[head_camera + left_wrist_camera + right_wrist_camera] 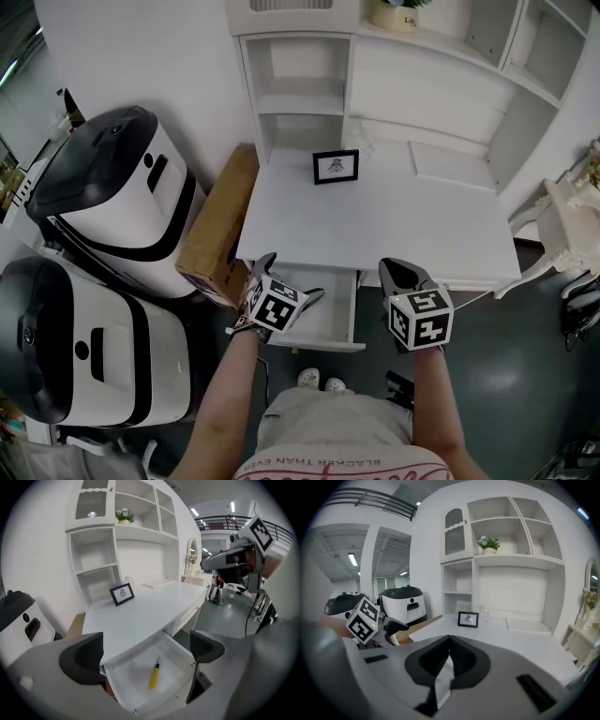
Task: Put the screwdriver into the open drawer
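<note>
A yellow-handled screwdriver point(154, 674) lies flat inside the open white drawer point(183, 684), its dark tip pointing toward the desk. My left gripper point(146, 653) hangs above the drawer's front, open and empty, its pads point(88, 657) wide apart. In the head view the left gripper point(289, 281) sits over the drawer point(330, 319) and hides the screwdriver. My right gripper point(401, 270) hovers at the desk's front edge, right of the drawer. Its jaws are shut with nothing between them, as the right gripper view point(450, 641) shows.
A small framed picture point(336, 166) stands at the back of the white desk point(412, 216). A cardboard box point(220, 225) leans at the desk's left, beside two white-and-black machines point(112, 192) point(75, 347). Shelves rise behind the desk; a white chair point(562, 211) is at the right.
</note>
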A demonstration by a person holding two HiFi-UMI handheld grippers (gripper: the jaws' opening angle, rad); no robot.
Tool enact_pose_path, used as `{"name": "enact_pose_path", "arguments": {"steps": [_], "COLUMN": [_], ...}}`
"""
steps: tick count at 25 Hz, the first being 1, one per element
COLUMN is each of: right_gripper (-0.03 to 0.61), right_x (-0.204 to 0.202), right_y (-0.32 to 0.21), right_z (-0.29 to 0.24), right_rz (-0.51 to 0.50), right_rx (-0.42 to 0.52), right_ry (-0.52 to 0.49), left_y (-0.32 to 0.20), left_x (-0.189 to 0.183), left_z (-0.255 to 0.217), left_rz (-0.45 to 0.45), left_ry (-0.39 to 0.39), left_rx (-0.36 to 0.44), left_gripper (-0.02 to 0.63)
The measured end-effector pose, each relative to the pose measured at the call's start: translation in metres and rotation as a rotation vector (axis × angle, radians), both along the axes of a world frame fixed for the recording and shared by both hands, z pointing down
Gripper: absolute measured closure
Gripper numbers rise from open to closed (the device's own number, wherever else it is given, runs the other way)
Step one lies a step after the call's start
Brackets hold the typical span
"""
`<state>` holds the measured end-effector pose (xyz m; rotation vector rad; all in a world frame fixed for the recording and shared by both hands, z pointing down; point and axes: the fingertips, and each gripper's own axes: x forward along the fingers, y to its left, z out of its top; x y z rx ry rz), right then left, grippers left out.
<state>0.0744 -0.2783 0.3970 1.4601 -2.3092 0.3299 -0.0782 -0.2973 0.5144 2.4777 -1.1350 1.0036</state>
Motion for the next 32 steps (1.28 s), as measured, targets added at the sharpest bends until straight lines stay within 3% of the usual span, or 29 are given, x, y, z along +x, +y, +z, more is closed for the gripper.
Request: {"name": "enact_pose_path", "arguments": {"steps": [7,12,17,20,26,30,32], "right_gripper": [0.574,0.574,0.574,0.574,0.574,0.574,0.574], "right_x": [-0.002,-0.004,-0.006,-0.006,-0.005,-0.007,-0.008], "right_y": [0.001,-0.001,-0.004,-0.005,-0.002,0.004,0.005], "right_z": [-0.024,-0.051,-0.078,-0.095,-0.131,-0.153,-0.16], "right_rz": [-0.027,-0.041,-0.041,-0.033,-0.037,-0.052,-0.052], "right_rx": [0.07,0.151,0.226,0.272,0.389,0.49,0.521], "right_ry": [-0.004,-0.012,-0.024,-0.063,-0.119,-0.131,-0.123], "left_y": [-0.005,-0.006,-0.007,-0.004,0.001,0.006,0.007], "left_x": [-0.008,-0.016,-0.03,-0.036,-0.042,-0.049,-0.051], "left_z": [-0.062,-0.114,-0.162,-0.192,-0.241,-0.266,-0.275], "left_rz": [-0.078,-0.135,-0.184,-0.207,-0.252,-0.28,-0.279], "left_ry": [0.093,0.147,0.187,0.23,0.303,0.322,0.324], "left_rx": [0.16,0.309,0.458,0.551,0.701,0.789,0.82], "left_gripper": [0.037,0.083,0.205,0.33,0.505,0.592,0.601]}}
